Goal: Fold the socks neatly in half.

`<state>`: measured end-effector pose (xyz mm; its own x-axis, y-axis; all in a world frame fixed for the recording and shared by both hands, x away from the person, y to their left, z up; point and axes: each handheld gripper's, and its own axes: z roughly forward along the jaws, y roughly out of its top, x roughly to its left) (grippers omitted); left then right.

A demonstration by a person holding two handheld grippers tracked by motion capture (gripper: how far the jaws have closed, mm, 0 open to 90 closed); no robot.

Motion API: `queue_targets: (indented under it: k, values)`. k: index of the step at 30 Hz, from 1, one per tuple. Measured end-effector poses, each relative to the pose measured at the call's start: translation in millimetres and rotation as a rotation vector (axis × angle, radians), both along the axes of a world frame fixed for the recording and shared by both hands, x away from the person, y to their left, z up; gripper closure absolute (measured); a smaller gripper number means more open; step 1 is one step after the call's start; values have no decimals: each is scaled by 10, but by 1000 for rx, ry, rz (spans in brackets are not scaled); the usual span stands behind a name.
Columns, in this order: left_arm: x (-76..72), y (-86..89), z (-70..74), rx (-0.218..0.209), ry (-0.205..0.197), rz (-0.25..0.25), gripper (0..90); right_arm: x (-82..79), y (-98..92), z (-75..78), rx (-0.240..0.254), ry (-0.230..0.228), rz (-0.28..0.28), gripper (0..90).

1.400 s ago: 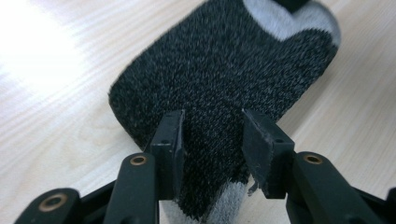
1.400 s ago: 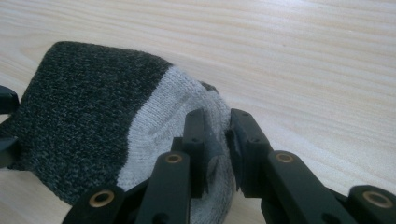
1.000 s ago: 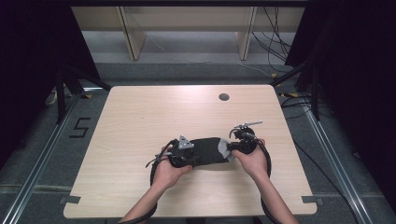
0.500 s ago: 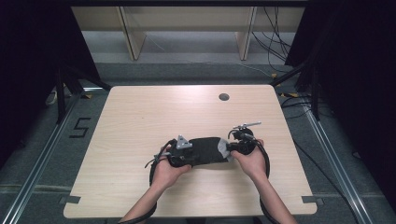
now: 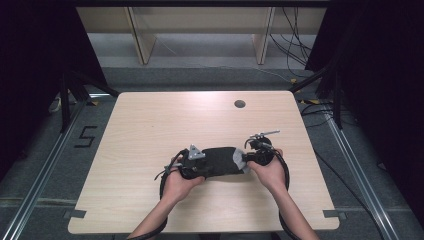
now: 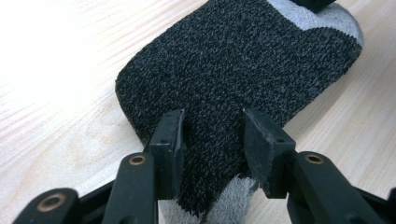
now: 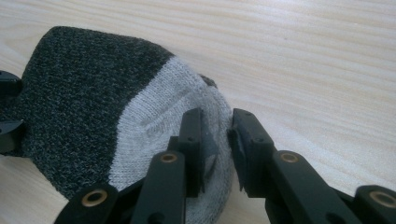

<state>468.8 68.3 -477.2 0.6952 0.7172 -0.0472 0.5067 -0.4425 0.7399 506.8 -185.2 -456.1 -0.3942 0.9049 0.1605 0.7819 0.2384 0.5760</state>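
High view: a dark sock (image 5: pixel 220 161) is stretched between both grippers at lower centre. It is gripped by the left gripper (image 6: pixel 212 140); the right gripper (image 7: pixel 215 140), its jaws just opening, is clamped on the grey toe

Sock (image 5: pixel 220 161) lies flat on the counter (image 5: pixel 150 125), toward the near edge, a little right of centre. Left gripper (image 5: pixel 192 162) sits at the sock's left end, right gripper (image 5: pixel 252 157) at its right end, both low on the counter. A round hole (image 5: pixel 240 104) lies behind them, near the far edge.
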Motion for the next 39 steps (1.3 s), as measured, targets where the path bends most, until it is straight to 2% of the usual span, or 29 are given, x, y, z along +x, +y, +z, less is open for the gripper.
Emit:
queue_targets:
  k: [3, 4, 9, 12, 14, 16, 17, 20, 22, 24, 25, 26, 27, 29, 31, 32, 33, 34, 35, 37, 38, 39]
  values:
    - [8, 0, -4, -8, 0, 14, 577, -8, 12, 1, 8, 3, -7, 743]
    - [12, 17, 5, 7, 1, 2, 576, -19, 17, 9, 2, 13, -17, 740]
    - [14, 26, 12, 3, 2, 12, 569, -16, 19, 10, 14, 13, -10, 714]
    - [18, 39, 37, -10, -9, 18, 505, -6, -8, 28, 10, 13, -4, 635]
    - [15, 64, 70, -47, -13, 31, 449, -18, -17, 72, 9, 21, -26, 580]
    - [11, 93, 110, -48, -24, 26, 436, -29, -23, 117, 38, 9, -27, 548]
    - [3, 95, 130, -57, -29, 33, 429, -20, -40, 123, 3, -13, -17, 539]
    - [-13, 127, 200, -61, -42, 20, 415, -65, 18, 177, 60, -3, -54, 523]
    - [-20, 160, 233, -63, -43, 27, 403, -73, 1, 211, 57, -14, -32, 506]
    - [-16, 199, 250, -60, -45, 35, 389, -89, -8, 232, 49, -49, -31, 489]
    - [-19, 223, 253, -60, -54, 50, 378, -100, -17, 249, 44, -52, -34, 477]
    - [-19, 249, 256, -60, -57, 54, 368, -104, -37, 269, 79, -78, -22, 465]
    - [-20, 274, 258, -65, -56, 59, 355, -127, -43, 295, 95, -86, -35, 454]
    - [-33, 337, 268, -64, -65, 76, 317, -150, -81, 322, 113, -137, -25, 446]
    - [-43, 406, 282, -76, -71, 94, 269, -155, -139, 322, 108, -154, -32, 437]
    - [-50, 444, 285, -72, -74, 103, 252, -167, -171, 332, 111, -132, -38, 434]
    - [-54, 484, 287, -69, -76, 105, 233, -158, -208, 317, 101, -152, -27, 431]
    - [-58, 526, 289, -69, -76, 106, 225, -183, -208, 324, 122, -121, -55, 428]
    - [-68, 566, 287, -69, -80, 112, 224, -174, -248, 308, 113, -139, -42, 426]
    - [-85, 654, 282, -68, -83, 110, 218, -204, -275, 303, 116, -120, -72, 424]
    - [-95, 700, 276, -74, -86, 109, 218, -201, -337, 286, 103, -140, -38, 424]
    - [-103, 737, 275, -78, -87, 107, 218, -220, -359, 281, 101, -136, -48, 423]
